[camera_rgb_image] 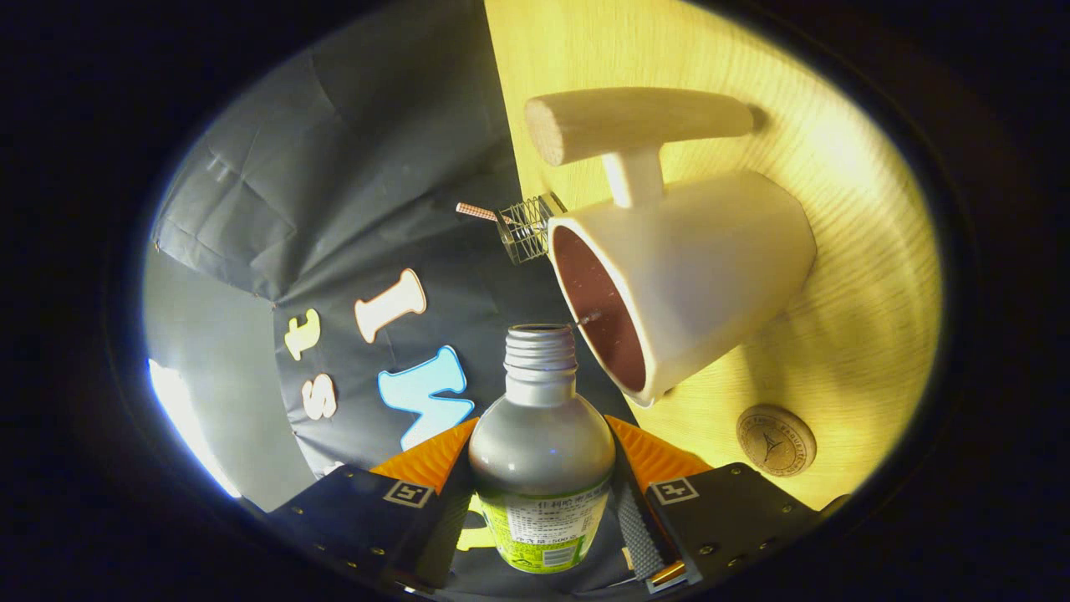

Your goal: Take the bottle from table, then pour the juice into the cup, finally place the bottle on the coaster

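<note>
One bottle (541, 451) is held in the gripper (542, 456), whose two fingers are pressed against its body from the left and from the right, so the claw is clamped on it. The bottle is seen in the lower centre of the frame. Its long axis runs straight away from the camera, along the fingers, and its neck points ahead. The cap is off, and the threaded mouth is open. A label is wrapped around the lower part of the body.

One cup (681, 280) is seen in the centre right of the frame, just beyond the bottle's mouth and a little to the right of it. Its opening is turned toward the bottle, and its inside looks dark reddish. One thick handle with a round wooden bar is seen on the cup, in the upper part of the frame. The cup stands on a light wooden table (853, 334).

One round coaster (776, 441) lies on the table in the lower right, near the right finger and apart from the cup.

One small wire basket (527, 227) is seen beside the cup's rim, at the centre; what is inside it cannot be told surely.
</note>
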{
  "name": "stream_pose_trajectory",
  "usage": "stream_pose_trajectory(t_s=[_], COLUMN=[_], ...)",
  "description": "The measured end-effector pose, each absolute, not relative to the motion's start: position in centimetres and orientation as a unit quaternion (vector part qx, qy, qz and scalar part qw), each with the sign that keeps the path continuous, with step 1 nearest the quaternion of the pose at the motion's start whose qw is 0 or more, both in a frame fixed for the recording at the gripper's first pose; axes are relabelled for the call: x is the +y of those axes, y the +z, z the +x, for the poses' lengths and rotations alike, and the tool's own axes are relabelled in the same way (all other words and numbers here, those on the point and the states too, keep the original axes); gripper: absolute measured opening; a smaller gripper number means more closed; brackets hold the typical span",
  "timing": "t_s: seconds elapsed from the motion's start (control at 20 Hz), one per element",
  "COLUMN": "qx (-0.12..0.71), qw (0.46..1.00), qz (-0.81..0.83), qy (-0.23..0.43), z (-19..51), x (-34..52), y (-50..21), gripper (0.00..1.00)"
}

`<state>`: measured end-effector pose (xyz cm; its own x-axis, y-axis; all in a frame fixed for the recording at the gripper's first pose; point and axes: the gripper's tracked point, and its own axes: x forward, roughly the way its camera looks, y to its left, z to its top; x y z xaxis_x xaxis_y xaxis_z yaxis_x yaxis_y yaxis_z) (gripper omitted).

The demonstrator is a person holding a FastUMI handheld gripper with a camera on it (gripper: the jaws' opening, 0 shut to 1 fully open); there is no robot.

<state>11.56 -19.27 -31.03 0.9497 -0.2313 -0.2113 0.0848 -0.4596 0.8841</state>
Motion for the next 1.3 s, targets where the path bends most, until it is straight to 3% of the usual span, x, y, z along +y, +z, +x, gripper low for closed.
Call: stream_pose_trajectory(t_s=[0.75, 1.3], qx=[0.021, 0.097], qw=[0.696, 0.905], qz=[0.693, 0.351], qy=[-0.187, -0.221], z=[11.2, 10.1], x=[-19.5, -20.7], y=[-31.2, -24.8], gripper=[0.79, 0.79])
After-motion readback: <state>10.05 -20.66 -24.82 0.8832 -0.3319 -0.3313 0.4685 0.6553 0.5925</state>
